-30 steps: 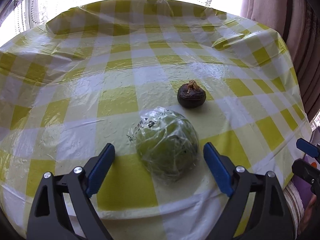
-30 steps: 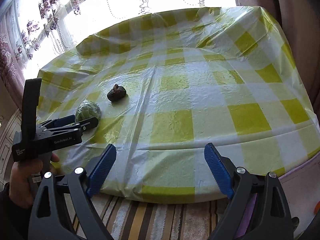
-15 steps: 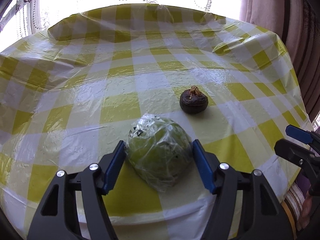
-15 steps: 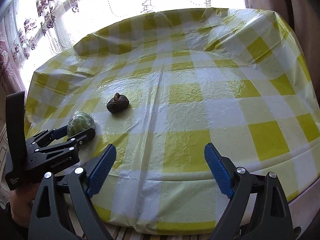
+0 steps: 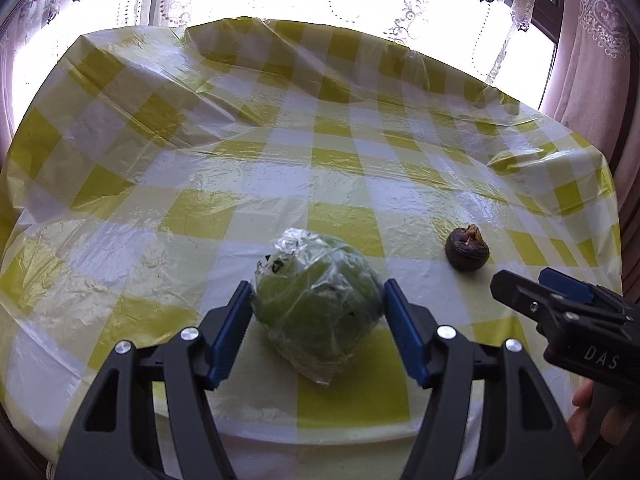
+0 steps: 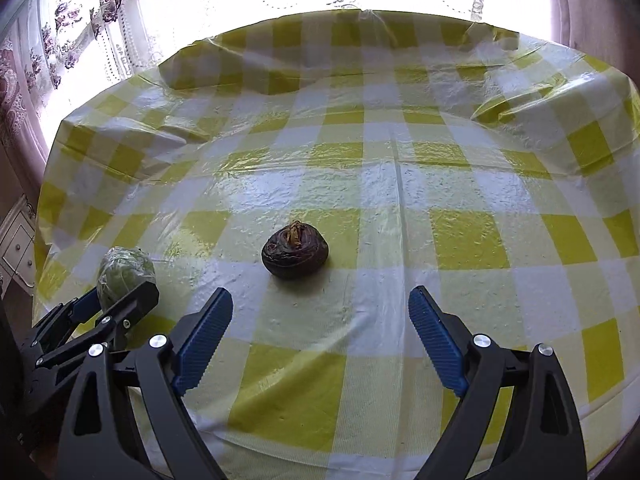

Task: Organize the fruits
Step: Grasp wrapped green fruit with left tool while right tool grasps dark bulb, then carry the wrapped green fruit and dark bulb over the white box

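Note:
A green round fruit wrapped in clear film [image 5: 316,304] lies near the table's front edge, and my left gripper [image 5: 317,292] is shut on it, a blue pad against each side. In the right wrist view the same fruit [image 6: 124,274] shows at the left with the left gripper [image 6: 120,296] around it. A dark brown round fruit with a dried stem [image 6: 295,254] sits on the cloth just ahead of my right gripper [image 6: 320,300], which is open and holds nothing. In the left wrist view the dark fruit [image 5: 467,254] lies to the right, with the right gripper [image 5: 524,278] close below it.
A yellow and white checked plastic cloth [image 5: 200,184] covers the round table, wrinkled toward the back. Bright windows with lace curtains [image 6: 100,20] stand behind. A white cabinet [image 6: 16,244] stands low at the left. A hand [image 5: 584,412] holds the right gripper.
The left jaws closed from wide open onto the wrapped green fruit, and that gripper rolled a little. The right gripper moved in over the table until the dark fruit lay straight ahead of it.

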Motion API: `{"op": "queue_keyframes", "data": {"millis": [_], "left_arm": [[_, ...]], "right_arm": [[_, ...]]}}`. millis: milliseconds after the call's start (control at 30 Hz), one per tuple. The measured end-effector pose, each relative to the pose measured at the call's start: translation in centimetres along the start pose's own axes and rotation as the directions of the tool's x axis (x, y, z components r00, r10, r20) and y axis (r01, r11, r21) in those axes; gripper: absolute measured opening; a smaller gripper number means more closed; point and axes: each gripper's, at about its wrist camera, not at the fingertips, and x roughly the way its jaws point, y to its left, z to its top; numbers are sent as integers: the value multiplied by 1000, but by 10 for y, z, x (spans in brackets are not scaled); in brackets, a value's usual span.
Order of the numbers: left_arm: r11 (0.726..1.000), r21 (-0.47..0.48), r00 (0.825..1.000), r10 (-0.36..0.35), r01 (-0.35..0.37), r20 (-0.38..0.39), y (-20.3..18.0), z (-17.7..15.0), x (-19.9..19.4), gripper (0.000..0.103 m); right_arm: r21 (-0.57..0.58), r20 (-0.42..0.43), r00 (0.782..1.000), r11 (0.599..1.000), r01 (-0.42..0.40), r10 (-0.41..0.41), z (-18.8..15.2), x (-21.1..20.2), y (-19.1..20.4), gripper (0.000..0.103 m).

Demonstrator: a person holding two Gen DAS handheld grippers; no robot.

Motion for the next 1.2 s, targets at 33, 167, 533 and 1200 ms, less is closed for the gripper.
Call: {"op": "queue_keyframes", "data": {"millis": [33, 167, 533, 1200], "left_arm": [[1000, -13, 1000, -1, 1, 4, 3, 0, -1, 66], [999, -49, 1000, -12, 12, 2, 12, 0, 0, 66], [998, -56, 1000, -30, 30, 3, 15, -1, 0, 66], [1000, -7, 1000, -22, 22, 15, 5, -3, -4, 65]], "right_arm": [[-5, -5, 1000, 1000, 2, -3, 4, 4, 4, 85], [-18, -18, 1000, 1000, 11, -12, 16, 18, 14, 78], [-49, -63, 997, 998, 43, -46, 27, 43, 27, 43], [-74, -57, 998, 997, 34, -38, -34, -14, 26, 42]]}}
